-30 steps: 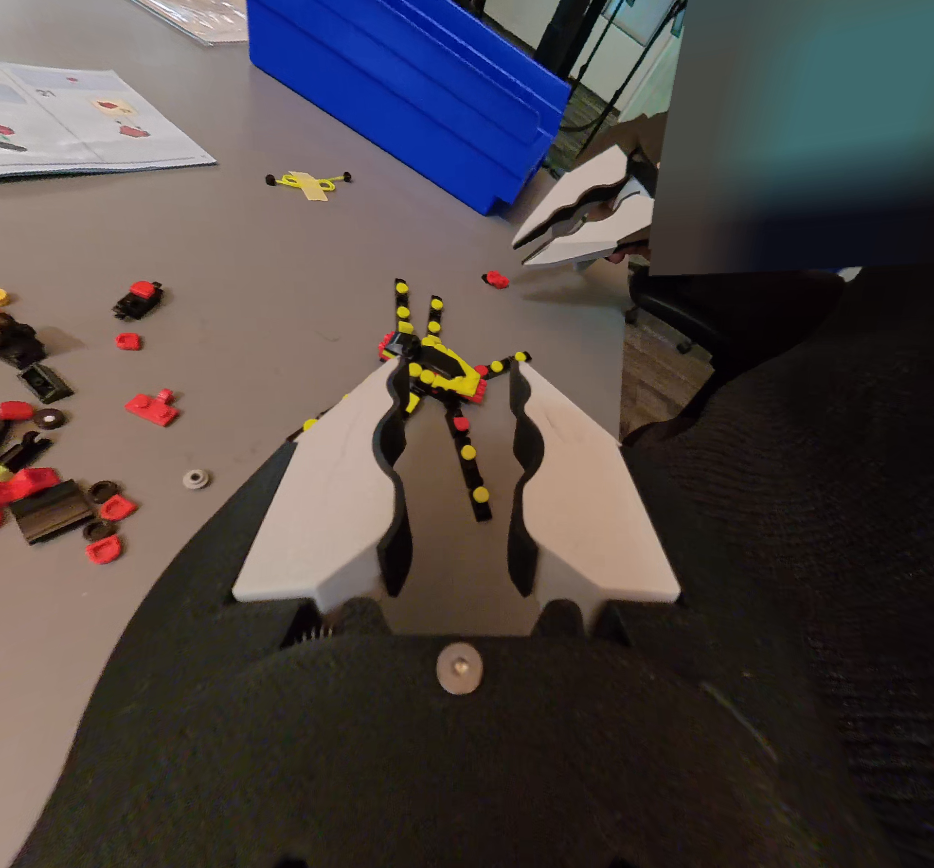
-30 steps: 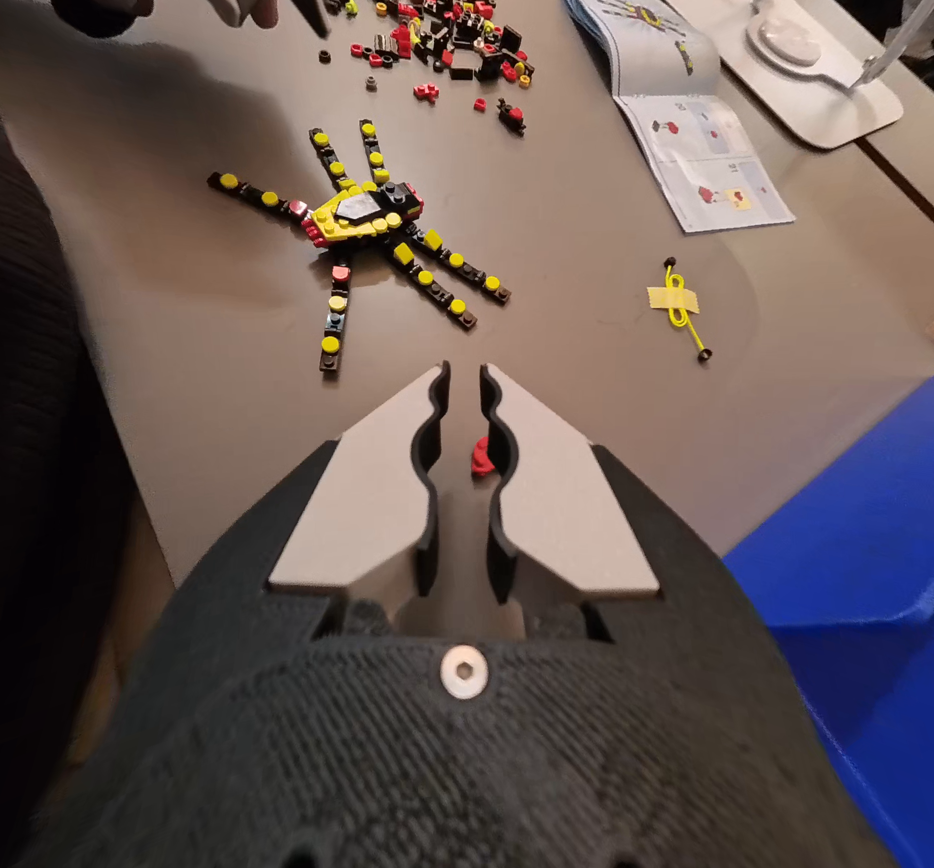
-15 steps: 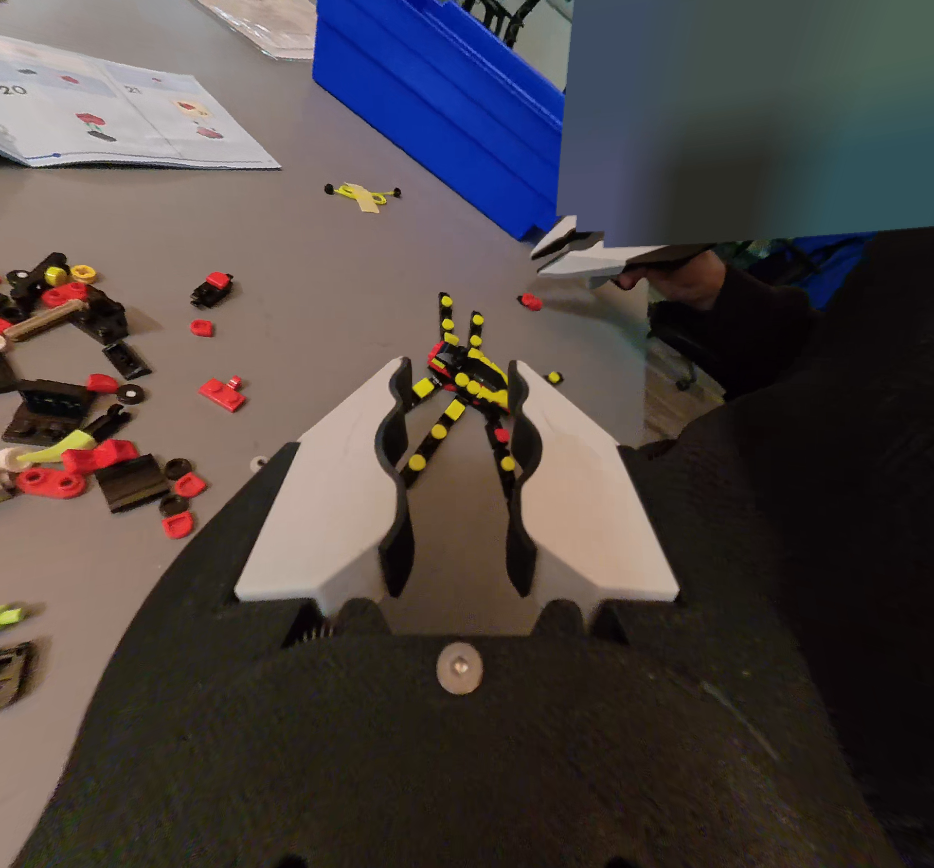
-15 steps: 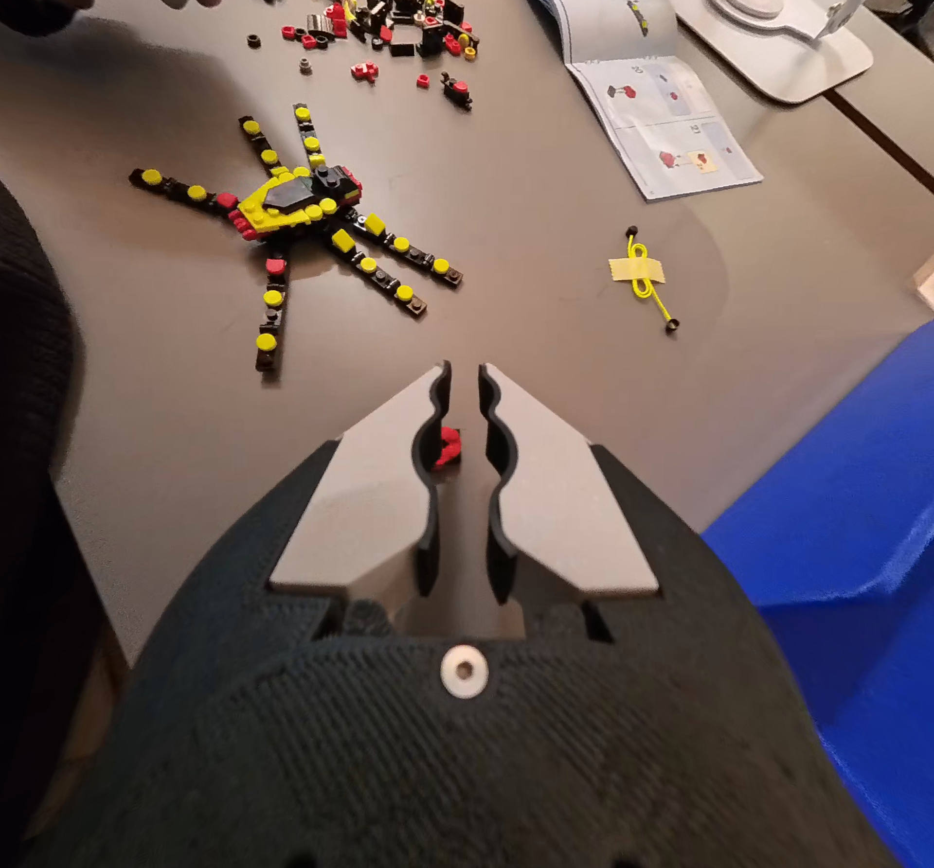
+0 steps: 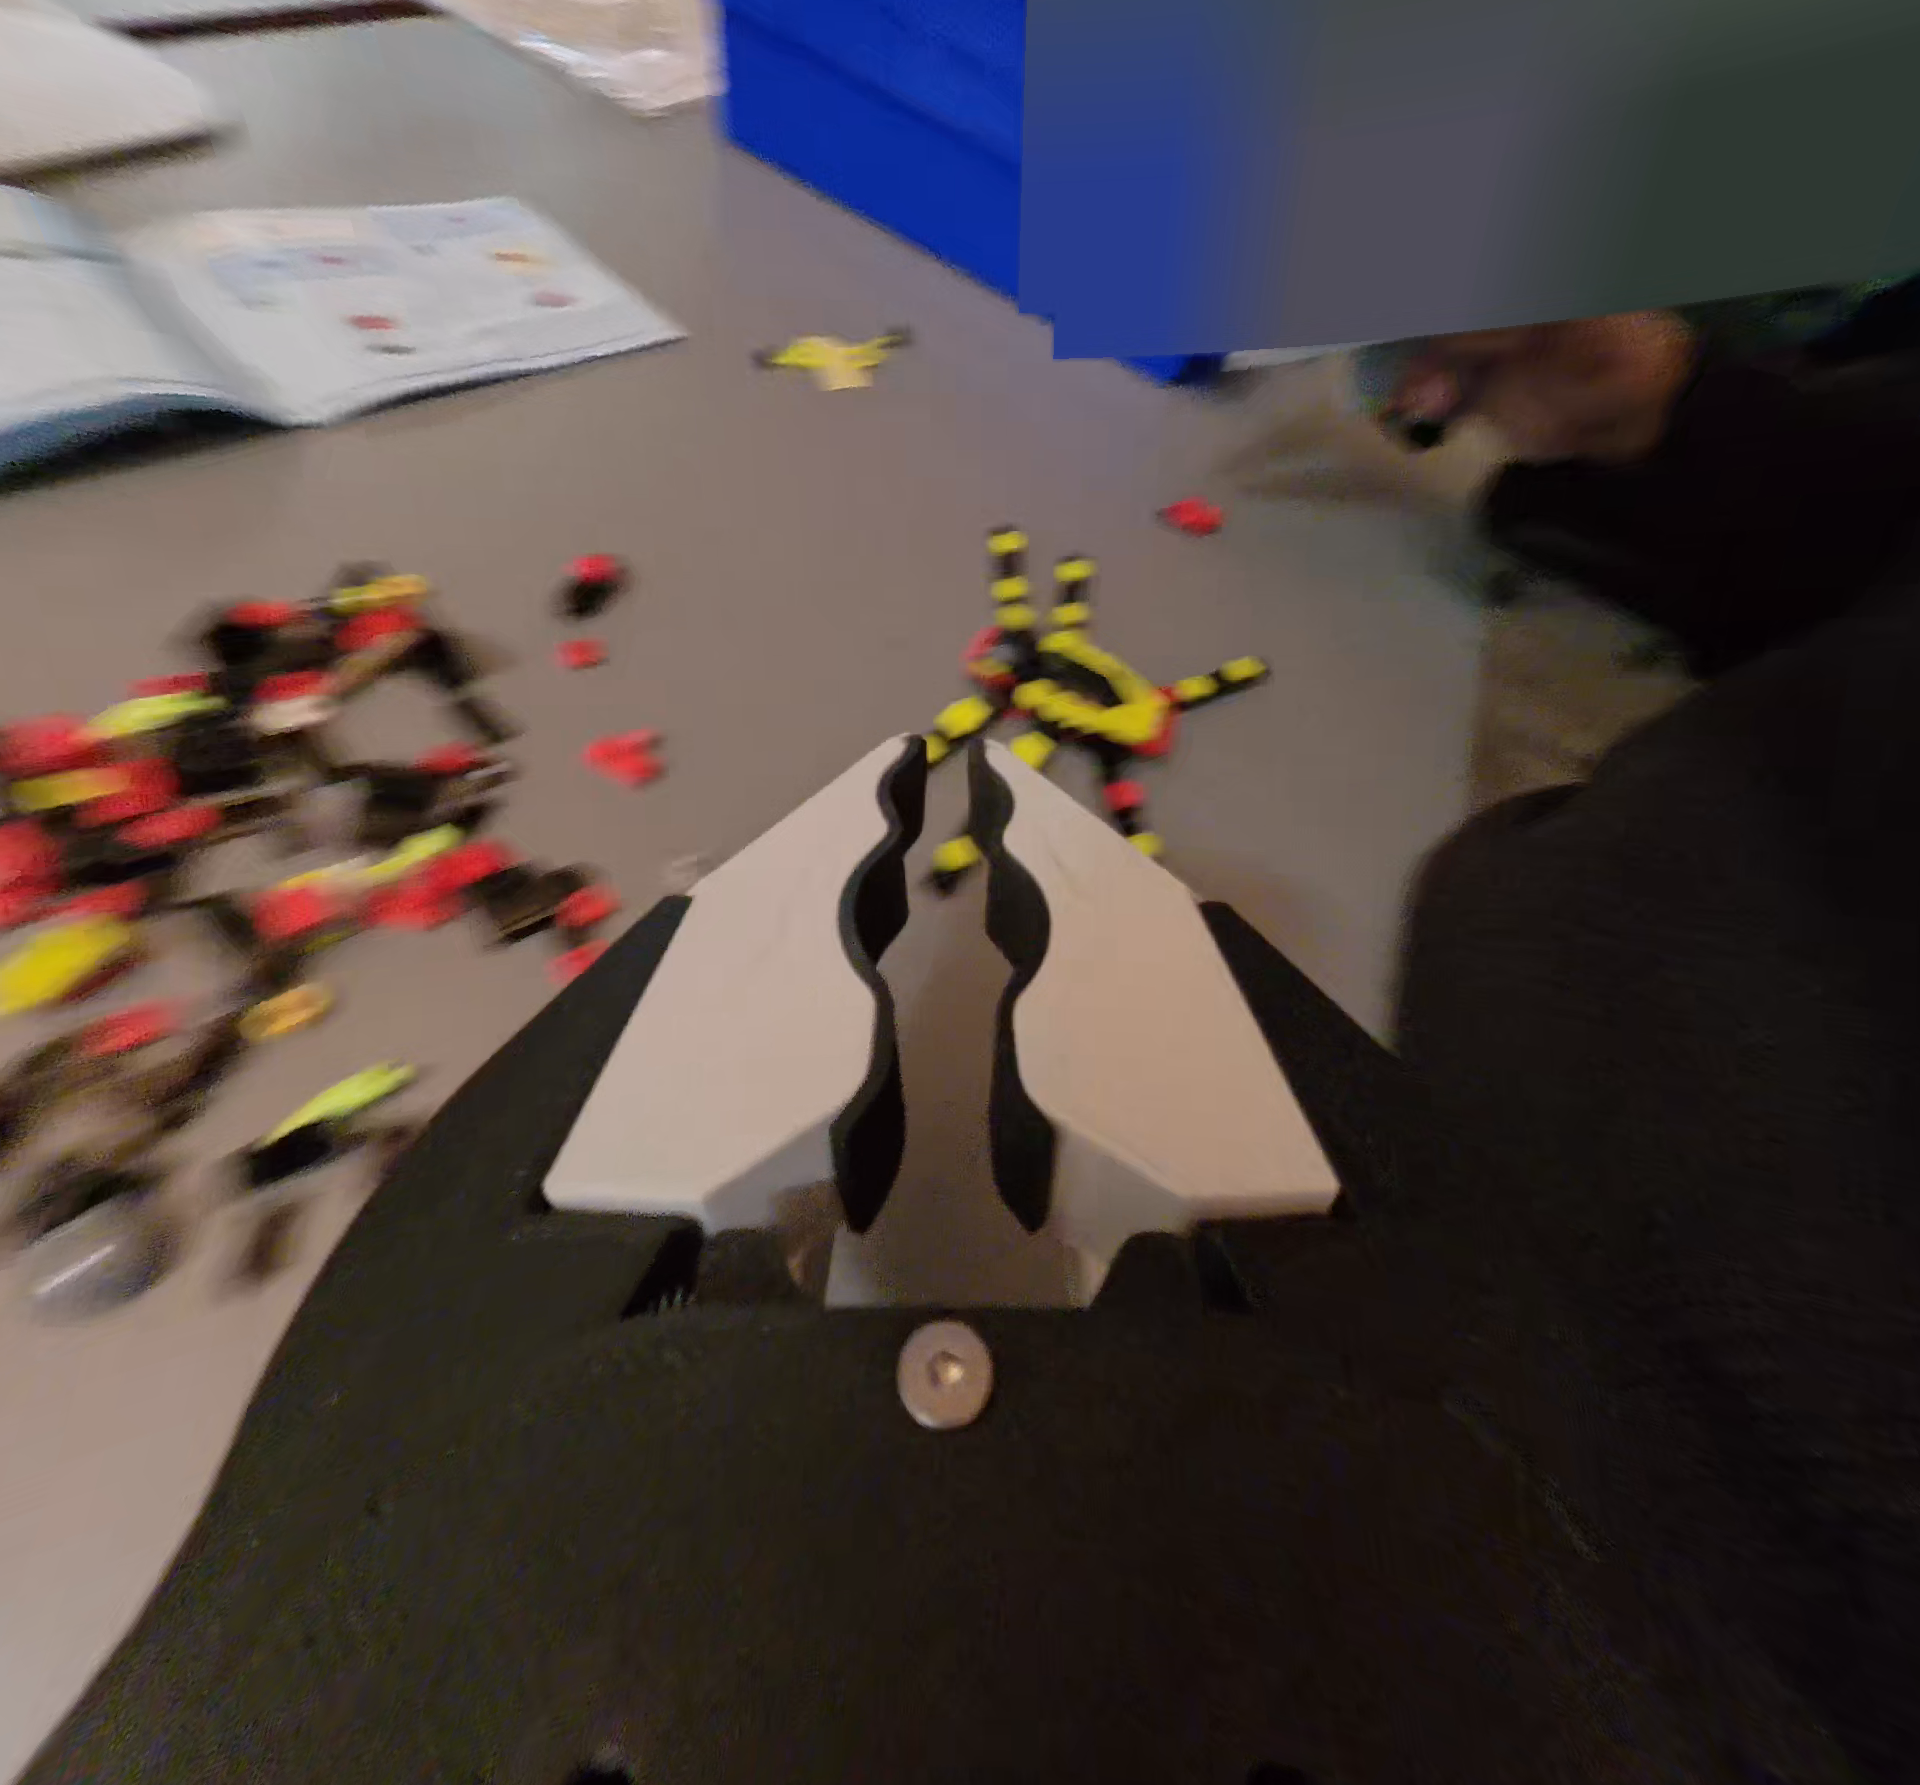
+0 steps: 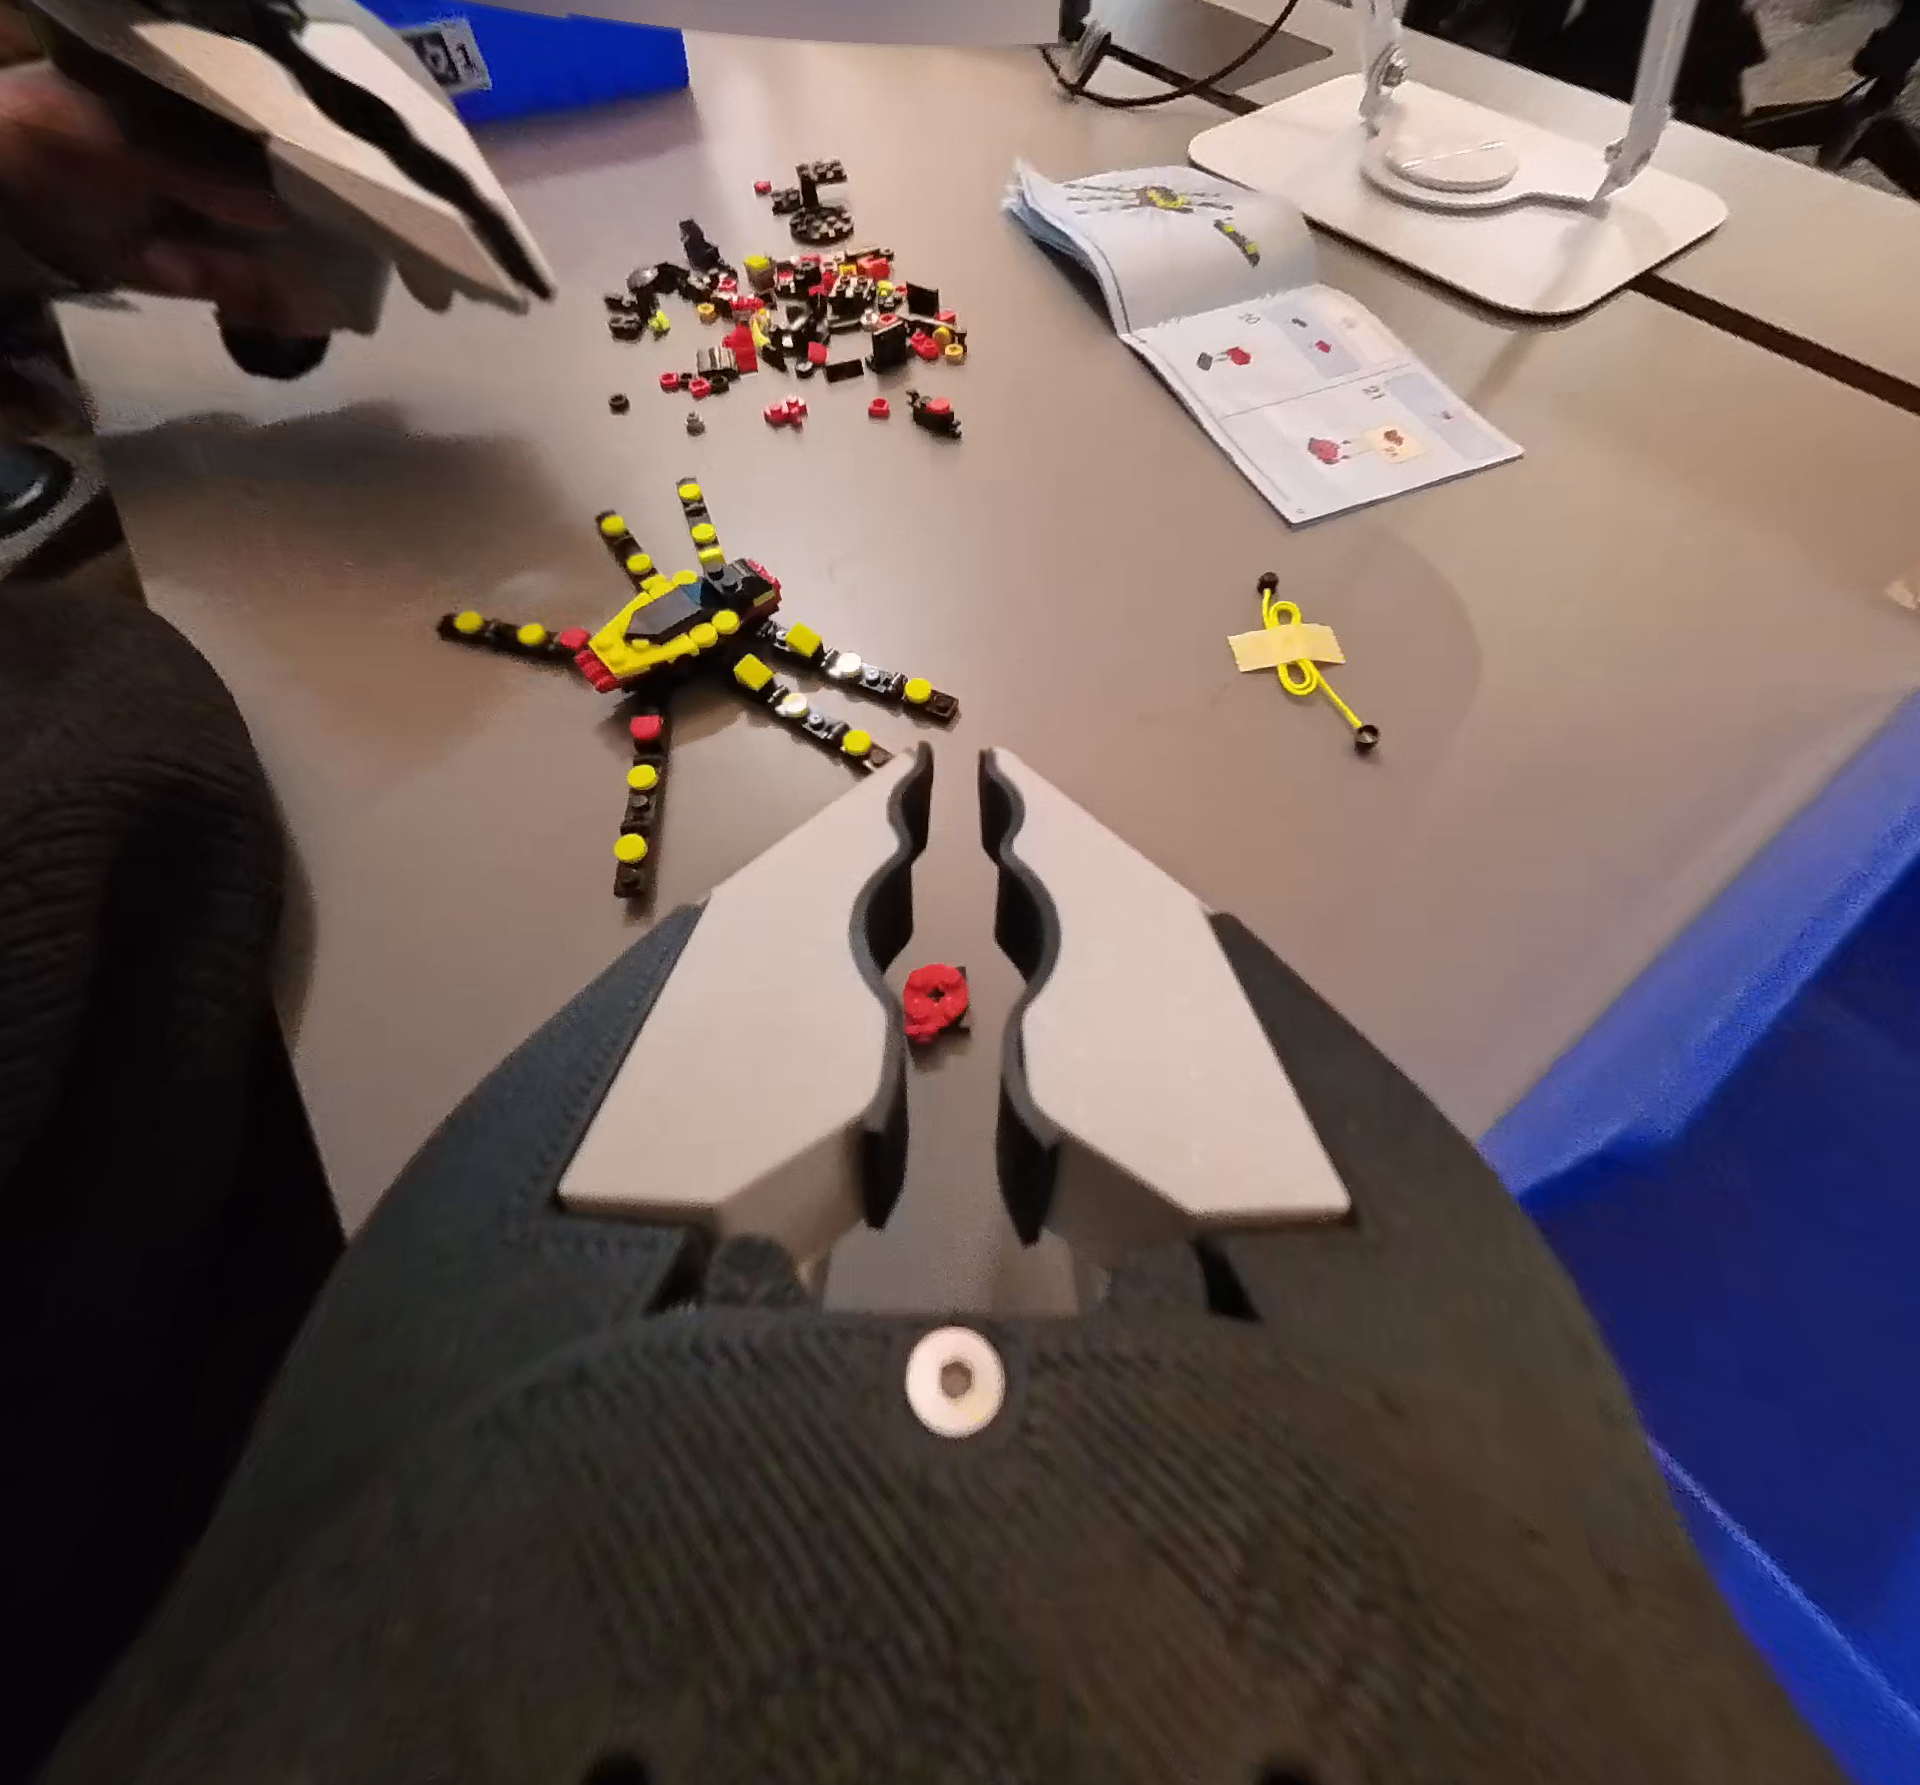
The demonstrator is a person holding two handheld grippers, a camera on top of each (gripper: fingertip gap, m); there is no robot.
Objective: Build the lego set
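My two grippers were narrowly parted, grasping nothing: the right gripper (image 6: 954,769) hung over one small red piece (image 6: 935,1001) on the table (image 6: 1039,592), the left gripper (image 5: 945,759) hovered near the loose brick pile (image 6: 790,312). One spider-like lego model (image 6: 675,634), yellow-and-black bodied with six studded black legs, lay flat mid-table. One open booklet (image 6: 1278,343) lay far right; a blue bin (image 6: 1766,1164), contents unseen, sat near right
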